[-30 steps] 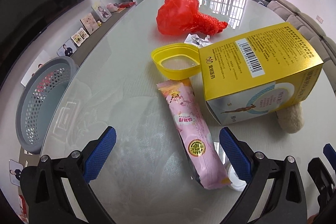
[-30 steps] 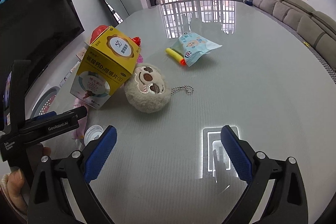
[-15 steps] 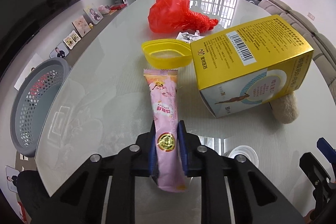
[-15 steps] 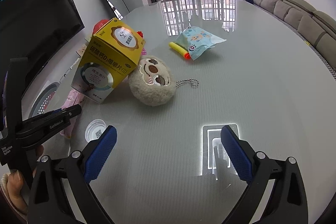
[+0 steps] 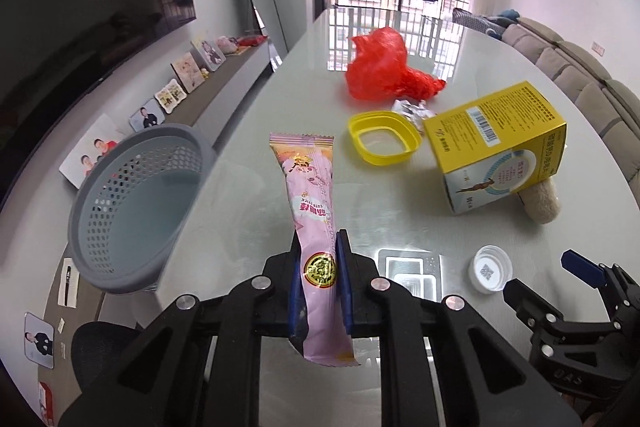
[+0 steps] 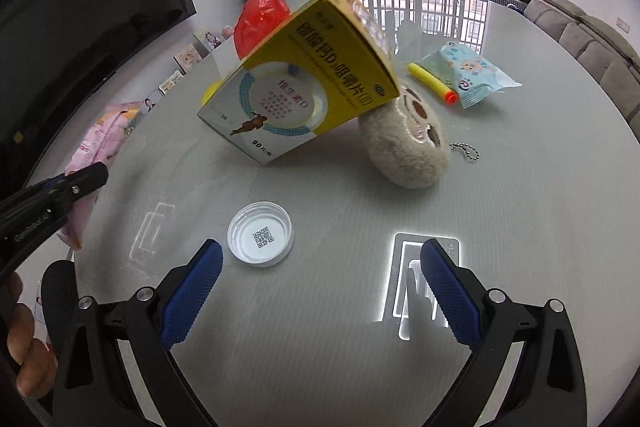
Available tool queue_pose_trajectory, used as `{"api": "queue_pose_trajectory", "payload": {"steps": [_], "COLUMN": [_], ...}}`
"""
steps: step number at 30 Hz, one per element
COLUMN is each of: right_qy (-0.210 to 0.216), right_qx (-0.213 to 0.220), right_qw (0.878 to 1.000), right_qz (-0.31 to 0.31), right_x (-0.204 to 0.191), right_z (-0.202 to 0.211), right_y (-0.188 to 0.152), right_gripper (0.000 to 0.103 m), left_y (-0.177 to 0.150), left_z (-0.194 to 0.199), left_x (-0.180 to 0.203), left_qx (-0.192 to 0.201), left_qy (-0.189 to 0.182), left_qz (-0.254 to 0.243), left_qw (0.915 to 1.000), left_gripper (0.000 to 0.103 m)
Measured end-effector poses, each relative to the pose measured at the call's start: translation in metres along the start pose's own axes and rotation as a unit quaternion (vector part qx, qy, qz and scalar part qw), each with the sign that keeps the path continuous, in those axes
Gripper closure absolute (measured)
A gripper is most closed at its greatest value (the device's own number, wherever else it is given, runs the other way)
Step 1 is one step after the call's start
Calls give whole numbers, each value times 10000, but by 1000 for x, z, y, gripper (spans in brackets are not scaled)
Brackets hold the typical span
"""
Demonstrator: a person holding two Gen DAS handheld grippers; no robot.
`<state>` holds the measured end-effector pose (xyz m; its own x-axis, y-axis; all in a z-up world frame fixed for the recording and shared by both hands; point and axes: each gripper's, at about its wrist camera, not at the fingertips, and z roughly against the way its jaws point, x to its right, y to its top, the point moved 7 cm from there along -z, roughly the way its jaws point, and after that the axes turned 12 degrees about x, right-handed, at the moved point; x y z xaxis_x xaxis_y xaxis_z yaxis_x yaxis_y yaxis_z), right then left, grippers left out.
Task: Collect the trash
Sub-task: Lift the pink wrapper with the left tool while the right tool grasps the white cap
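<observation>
The left hand-held gripper [image 5: 320, 281] is pressed together on a pink snack wrapper [image 5: 314, 211], which is pinched near its lower end and is seen in the lower middle of the left view, its far end pointing toward the upper part of the frame. A grey mesh basket [image 5: 132, 211] is seen at the left of that view, beside the edge of the glossy surface [image 5: 248, 163]. A yellow lid [image 5: 382, 138] lies above and right of the wrapper, with a crumpled foil scrap [image 5: 412, 109] and a red plastic bag [image 5: 384, 69] beyond it. A yellow box [image 5: 498, 143] is tilted at the right, propped on a beige plush toy [image 5: 540, 201].

The right hand-held gripper [image 6: 318, 291] is spread wide at the bottom of the right view, with nothing between its blue pads [image 6: 192, 293]. A white bottle cap [image 6: 260, 233] lies upside down just above the left pad. In the upper right of that frame, a yellow foam dart [image 6: 430, 83] is seen beside a pale blue packet [image 6: 468, 73].
</observation>
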<state>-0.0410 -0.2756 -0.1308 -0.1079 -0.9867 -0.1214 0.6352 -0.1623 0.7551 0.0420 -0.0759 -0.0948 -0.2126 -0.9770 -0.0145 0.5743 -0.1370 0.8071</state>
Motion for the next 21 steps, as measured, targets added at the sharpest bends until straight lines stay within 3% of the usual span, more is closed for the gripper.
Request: {"api": "queue_pose_trajectory", "payload": {"steps": [8,13,15,18,21], "right_qy": [-185,-195,-238,-178,-15], "right_qx": [-333,-305,-290,-266,-264], "right_qw": [9983,9973,9962,9960,9965], "right_qz": [452,637,784,836,799], "right_x": [-26,-39,-44,-52,-58], "right_z": [-22,-32,-34,-35,-34], "right_y": [-2,-1,-2,-1,2], "right_gripper": [9,10,25,32,51], "left_y": [-5,-11,-13,-16,-22], "left_z": [10,12,12,10,10], "left_x": [-34,-51,-56,-62,-66], "left_qx": [33,12,-9,-61,-108], "left_qy": [205,282,285,276,277], "left_qz": [243,384,427,470,485], "left_qw": [9995,9989,9987,9985,9984], "left_gripper": [87,87,87,87,87]}}
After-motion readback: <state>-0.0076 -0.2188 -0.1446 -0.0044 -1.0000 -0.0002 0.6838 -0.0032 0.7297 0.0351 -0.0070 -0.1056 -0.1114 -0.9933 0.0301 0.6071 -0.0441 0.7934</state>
